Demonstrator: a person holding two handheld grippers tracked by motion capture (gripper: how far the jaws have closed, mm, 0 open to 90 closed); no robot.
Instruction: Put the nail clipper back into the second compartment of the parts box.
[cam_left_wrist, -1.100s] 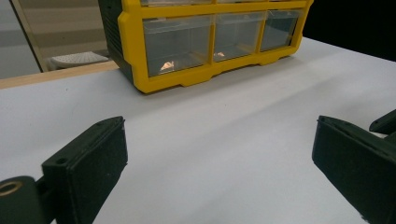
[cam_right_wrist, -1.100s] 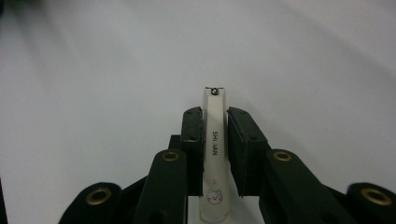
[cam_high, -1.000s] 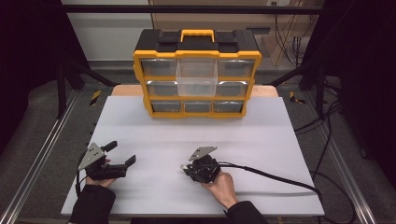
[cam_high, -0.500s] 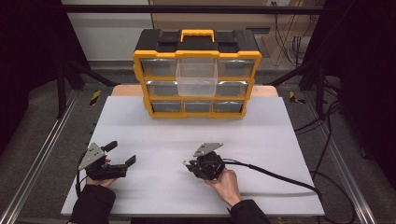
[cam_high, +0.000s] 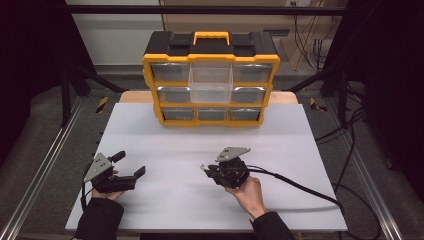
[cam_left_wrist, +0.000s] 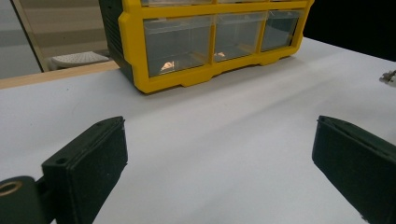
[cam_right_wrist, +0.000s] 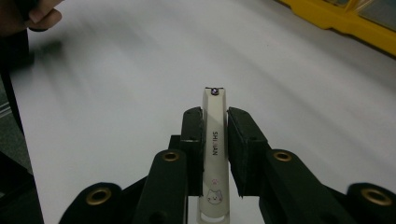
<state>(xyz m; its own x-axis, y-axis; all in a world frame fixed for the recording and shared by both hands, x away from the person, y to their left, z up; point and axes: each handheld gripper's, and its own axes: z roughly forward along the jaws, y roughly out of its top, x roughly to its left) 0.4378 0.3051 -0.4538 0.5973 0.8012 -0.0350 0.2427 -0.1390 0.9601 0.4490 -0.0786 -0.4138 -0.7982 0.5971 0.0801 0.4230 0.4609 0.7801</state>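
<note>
At lower centre of the high view, a white nail clipper (cam_right_wrist: 214, 154) is clamped between the right gripper's (cam_high: 216, 170) jaws, the left gripper (cam_high: 131, 166) is held spread and empty, and carriage toward the yellow drawer organizer (cam_high: 210, 80) is judged next.

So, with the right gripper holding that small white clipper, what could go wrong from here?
1. The nail clipper is thin and smooth, pinched only along its sides by the right gripper; it might slip or twist out.
2. One clear drawer of the yellow organizer juts forward, so a gripper nearing it could bump it.
3. The right gripper's cable trails across the table and could snag.
</note>
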